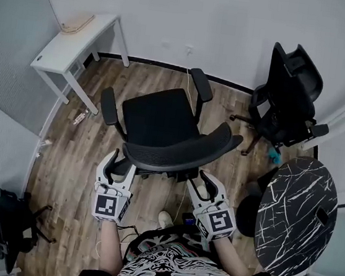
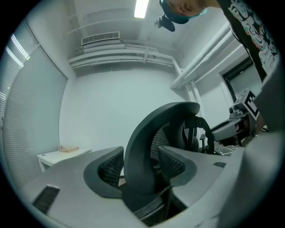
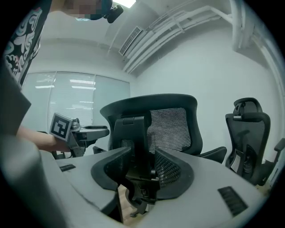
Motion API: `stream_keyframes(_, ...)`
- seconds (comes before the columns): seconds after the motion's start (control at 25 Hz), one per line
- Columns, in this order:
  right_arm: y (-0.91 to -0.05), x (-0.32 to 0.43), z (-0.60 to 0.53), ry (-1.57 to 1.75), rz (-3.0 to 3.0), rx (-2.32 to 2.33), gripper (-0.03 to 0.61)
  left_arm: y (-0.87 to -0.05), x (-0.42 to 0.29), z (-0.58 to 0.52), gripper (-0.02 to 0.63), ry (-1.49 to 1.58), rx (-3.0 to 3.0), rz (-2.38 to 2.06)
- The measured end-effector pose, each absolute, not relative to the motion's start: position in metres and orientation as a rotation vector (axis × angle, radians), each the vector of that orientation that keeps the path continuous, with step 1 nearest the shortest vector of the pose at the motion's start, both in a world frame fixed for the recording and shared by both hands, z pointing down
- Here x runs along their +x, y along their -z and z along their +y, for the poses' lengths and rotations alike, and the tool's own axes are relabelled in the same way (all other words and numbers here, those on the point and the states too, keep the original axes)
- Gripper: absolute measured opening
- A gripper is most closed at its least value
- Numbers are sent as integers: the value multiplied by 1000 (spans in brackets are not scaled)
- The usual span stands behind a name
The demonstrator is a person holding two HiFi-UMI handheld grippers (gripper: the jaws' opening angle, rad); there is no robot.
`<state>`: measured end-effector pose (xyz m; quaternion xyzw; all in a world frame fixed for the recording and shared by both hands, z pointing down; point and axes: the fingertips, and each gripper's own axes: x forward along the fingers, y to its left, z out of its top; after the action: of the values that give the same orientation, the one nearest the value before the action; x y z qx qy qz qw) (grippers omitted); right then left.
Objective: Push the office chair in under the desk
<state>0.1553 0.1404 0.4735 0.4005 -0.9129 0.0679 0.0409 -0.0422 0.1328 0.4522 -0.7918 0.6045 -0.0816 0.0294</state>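
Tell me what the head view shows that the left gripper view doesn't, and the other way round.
Head view only: the round marble table, the seat and a spare chair at lower left. Left gripper view only: the ceiling light, the air vent, and the backrest edge seen close between the left hand-held gripper's open jaws. Both: the office chair, the white desk and the right hand-held gripper.

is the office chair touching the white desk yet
Apart. The head view shows bare wood floor between the office chair and the white desk; the chair's nearest armrest stands clear of the desk's legs.
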Motion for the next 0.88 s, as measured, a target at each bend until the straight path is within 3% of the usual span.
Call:
stream_keyframes(0.24,-476,146,133,-218,-2783,1223,144,-459,-37,116,293,318,-2494,1770)
stream_keyframes(0.6,-479,138,123,-220,-2748,1235,146,-463,-37,105,302,387,-2480,1773)
stream_keyframes(0.88,-482,143,116,-217,-2708,1293,146,-462,-36,102,344,362,-2513,1753)
